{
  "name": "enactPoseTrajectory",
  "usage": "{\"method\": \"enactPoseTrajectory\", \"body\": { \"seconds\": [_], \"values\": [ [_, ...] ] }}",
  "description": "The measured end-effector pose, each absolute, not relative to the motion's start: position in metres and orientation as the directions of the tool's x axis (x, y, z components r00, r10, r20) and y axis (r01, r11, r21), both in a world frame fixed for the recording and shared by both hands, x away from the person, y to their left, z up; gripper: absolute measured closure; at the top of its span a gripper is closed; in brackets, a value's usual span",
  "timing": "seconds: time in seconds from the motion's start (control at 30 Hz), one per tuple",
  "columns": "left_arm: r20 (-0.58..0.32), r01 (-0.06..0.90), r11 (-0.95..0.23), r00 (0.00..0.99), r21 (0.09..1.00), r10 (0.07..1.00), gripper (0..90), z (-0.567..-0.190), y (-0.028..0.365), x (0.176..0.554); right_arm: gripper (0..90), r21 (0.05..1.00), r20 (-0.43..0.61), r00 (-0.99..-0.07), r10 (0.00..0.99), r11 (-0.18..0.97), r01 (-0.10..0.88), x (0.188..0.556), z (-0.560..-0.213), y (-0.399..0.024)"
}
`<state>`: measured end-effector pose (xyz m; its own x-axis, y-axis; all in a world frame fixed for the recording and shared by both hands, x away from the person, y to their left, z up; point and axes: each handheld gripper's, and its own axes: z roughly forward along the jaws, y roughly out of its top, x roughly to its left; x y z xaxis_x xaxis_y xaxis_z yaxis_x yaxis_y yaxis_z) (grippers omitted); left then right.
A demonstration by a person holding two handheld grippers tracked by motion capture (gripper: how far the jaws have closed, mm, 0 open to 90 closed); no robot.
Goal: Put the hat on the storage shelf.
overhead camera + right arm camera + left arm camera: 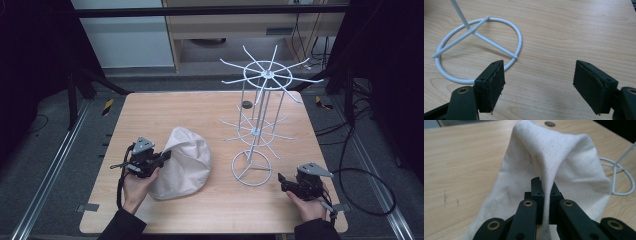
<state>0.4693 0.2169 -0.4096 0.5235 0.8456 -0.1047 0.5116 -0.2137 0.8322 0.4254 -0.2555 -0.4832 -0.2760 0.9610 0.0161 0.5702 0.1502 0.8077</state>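
Lying crumpled on the left half of the wooden table, the cream cloth bag rested with its right edge near the base ring of the white wire rack, the two just apart. One fold of the cloth bag was drawn up into a narrow ridge, and my left gripper had its jaws closed tight on that ridge at the bag's left side. From the left gripper view, the pinched strip ran straight down between the jaws, with the fabric spreading away on both sides. My left hand held that gripper low over the table. The rack stood upright on the right half of the table, with two tiers of radiating arms above its ring. A small dark disc lay on the table behind the rack's post. My right gripper sat near the right front corner, jaws spread wide and holding nothing. In the right gripper view, bare wood showed between the jaws, and the rack's ring lay just beyond the left one.
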Motion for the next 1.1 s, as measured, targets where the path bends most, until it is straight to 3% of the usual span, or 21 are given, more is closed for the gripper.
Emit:
{"method": "enactPoseTrajectory", "body": {
  "seconds": [1.1],
  "values": [
    [-0.151, 0.242, 0.013, 0.561, 0.970, 0.814, 87.8, -0.339, 0.254, 0.422, 24.9, 0.810, 0.014, -0.267, 0.964, 0.145, 0.568, 0.425, -0.483, -0.256]
  ]
}}
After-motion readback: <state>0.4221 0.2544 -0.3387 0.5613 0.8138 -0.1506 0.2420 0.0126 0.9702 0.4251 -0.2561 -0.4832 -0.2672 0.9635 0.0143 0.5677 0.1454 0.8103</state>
